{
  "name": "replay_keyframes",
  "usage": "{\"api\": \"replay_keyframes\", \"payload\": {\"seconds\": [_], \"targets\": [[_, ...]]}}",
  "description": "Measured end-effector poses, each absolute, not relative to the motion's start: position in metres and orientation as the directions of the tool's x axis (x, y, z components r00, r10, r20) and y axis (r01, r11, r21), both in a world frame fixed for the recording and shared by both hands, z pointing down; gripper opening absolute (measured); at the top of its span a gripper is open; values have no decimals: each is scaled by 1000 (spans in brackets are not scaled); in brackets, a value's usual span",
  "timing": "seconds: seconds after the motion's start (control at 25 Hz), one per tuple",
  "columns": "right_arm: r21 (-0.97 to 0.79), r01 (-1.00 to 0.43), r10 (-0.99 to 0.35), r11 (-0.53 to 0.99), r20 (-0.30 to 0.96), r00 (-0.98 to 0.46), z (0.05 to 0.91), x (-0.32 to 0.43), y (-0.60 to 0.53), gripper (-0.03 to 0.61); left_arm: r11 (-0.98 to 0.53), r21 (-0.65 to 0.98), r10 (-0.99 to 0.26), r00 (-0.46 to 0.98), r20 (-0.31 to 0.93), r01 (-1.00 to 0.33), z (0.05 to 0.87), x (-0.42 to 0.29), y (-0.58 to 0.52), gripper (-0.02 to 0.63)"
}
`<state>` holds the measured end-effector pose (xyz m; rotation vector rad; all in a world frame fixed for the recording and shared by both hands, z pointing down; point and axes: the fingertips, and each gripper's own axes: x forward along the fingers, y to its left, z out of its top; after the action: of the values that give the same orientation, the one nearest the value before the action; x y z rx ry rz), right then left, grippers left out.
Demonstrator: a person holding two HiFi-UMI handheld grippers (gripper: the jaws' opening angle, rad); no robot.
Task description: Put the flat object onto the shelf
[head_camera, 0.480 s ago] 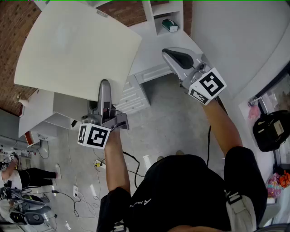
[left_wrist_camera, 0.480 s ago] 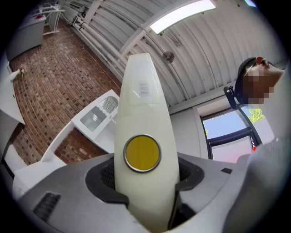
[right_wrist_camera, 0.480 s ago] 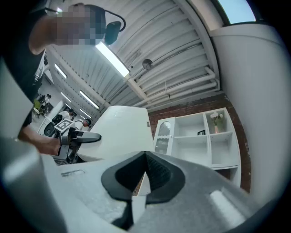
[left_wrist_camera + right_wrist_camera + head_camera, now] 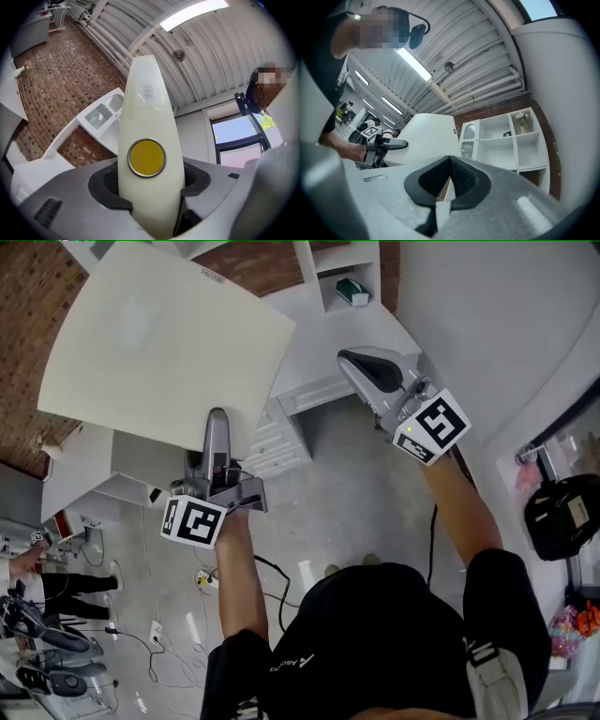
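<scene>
A large flat cream board point(image 4: 169, 343) is held up in the air, tilted, in the head view's upper left. My left gripper point(image 4: 217, 425) is shut on the board's near edge; in the left gripper view the board point(image 4: 147, 117) stands edge-on between the jaws of the left gripper point(image 4: 149, 197), with a round yellow disc on it. My right gripper point(image 4: 352, 360) is shut and empty, to the right of the board, pointing toward the white shelf unit point(image 4: 323, 292). The right gripper view shows the right gripper point(image 4: 449, 180), the shelf unit point(image 4: 511, 136), the board point(image 4: 429, 133) and the left gripper point(image 4: 389, 145).
A small green box point(image 4: 352, 293) lies in one shelf compartment. White drawers point(image 4: 281, 439) stand below the board. Cables point(image 4: 202, 579) lie on the grey floor. A black bag point(image 4: 561, 512) sits at the right. A person point(image 4: 47, 582) stands at the lower left.
The board has shifted slightly up and right with the left gripper. The right gripper has moved a little to the right and down. The person at the lower left has shifted.
</scene>
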<state>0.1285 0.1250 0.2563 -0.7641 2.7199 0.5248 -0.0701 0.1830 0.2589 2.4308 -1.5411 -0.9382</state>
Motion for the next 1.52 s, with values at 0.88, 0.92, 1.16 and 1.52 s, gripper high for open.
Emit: {"api": "replay_keyframes", "payload": {"seconds": [0.88,0.92,1.16,1.52], "targets": [[277,-530,-420,801,-370,-828,247,180,23,0,-493,447,-859,334,-388,-747,251,-25,52,255],[279,-534,-424,798,-370,-827,248,176,15,0,-498,445,-856,341,-388,-745,251,-28,43,255],[287,-565,-454,773,-370,-810,246,138,-37,0,-543,444,-835,402,-376,-713,247,-62,-22,255],[330,-623,-501,709,-386,-775,226,60,-123,0,-634,470,-773,529,-351,-614,232,-128,-133,256]]}}
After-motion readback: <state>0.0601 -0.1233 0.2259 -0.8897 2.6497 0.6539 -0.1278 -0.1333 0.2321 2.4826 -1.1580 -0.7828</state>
